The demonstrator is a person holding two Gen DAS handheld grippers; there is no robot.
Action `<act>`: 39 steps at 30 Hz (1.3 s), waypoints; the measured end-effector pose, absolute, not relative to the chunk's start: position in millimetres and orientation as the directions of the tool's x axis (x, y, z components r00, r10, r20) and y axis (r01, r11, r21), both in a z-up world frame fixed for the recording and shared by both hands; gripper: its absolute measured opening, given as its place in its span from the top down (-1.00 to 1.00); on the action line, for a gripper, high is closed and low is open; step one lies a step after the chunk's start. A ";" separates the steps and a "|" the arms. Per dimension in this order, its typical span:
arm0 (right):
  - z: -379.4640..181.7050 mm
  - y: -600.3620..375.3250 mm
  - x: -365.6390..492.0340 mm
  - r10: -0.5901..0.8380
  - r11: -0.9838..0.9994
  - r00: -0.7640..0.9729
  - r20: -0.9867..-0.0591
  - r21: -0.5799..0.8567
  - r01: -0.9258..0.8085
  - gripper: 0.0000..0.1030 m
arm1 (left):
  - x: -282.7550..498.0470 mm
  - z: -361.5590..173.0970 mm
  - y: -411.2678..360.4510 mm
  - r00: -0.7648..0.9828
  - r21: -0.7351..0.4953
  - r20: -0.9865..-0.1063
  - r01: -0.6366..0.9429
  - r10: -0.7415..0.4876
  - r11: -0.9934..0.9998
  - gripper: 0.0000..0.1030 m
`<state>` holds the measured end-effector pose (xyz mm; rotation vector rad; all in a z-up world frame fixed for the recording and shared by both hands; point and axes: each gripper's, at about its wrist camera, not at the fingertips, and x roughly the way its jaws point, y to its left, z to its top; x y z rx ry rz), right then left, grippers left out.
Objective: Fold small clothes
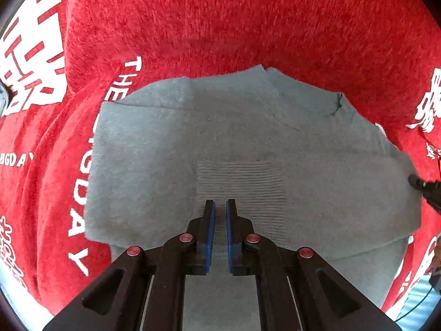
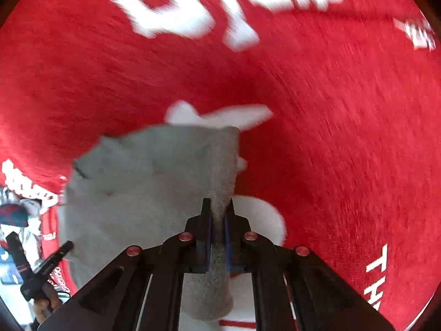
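A small grey knitted garment (image 1: 248,138) lies flat on a red fleece blanket (image 1: 220,22); a ribbed patch sits at its middle. My left gripper (image 1: 220,207) points down over that ribbed patch, its blue pads nearly together, and I see no cloth pinched between them. In the right wrist view, my right gripper (image 2: 219,207) is shut on the right edge of the grey garment (image 2: 137,179), and a ridge of cloth rises between its pads. The right gripper's black tip (image 1: 424,187) shows at the garment's right edge in the left wrist view.
The red blanket (image 2: 330,110) with white lettering covers the whole surface around the garment. At the lower left of the right wrist view there is a black tool part (image 2: 55,256), a person's hand (image 2: 44,303) and some clutter beyond the blanket's edge.
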<state>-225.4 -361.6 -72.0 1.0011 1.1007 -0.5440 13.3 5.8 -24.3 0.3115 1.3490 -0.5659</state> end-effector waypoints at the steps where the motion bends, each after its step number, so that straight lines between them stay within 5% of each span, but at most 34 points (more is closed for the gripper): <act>1: -72.2 -364.1 -230.0 0.106 0.443 0.420 -0.902 0.420 0.792 0.84 | 15.3 -29.6 4.1 0.118 -0.095 -0.975 0.546 -0.189 0.833 0.85; 6: -57.2 -359.7 -245.0 0.076 0.426 0.370 -0.926 0.366 0.827 0.68 | 28.0 -26.6 12.3 0.157 -0.041 -0.977 0.522 -0.144 0.852 0.85; 17: -37.1 -289.8 -226.1 0.139 0.636 0.347 -0.927 0.352 0.686 0.68 | 9.7 -0.7 15.4 0.133 -0.083 -0.972 0.577 -0.193 0.813 0.85; 19: -50.3 -281.4 -228.7 0.137 0.669 0.285 -0.949 0.301 0.679 0.81 | 3.1 -11.7 4.3 0.107 -0.082 -0.978 0.594 -0.179 0.801 0.85; 34: -26.1 -277.9 -283.2 0.245 0.592 0.343 -0.907 0.421 0.687 0.72 | -36.0 -7.2 23.5 0.117 -0.014 -0.987 0.608 -0.106 0.794 0.85; 39: -26.3 -264.9 -280.6 0.273 0.599 0.328 -0.904 0.427 0.678 0.32 | -54.8 5.1 16.8 0.115 -0.026 -0.986 0.602 -0.119 0.798 0.85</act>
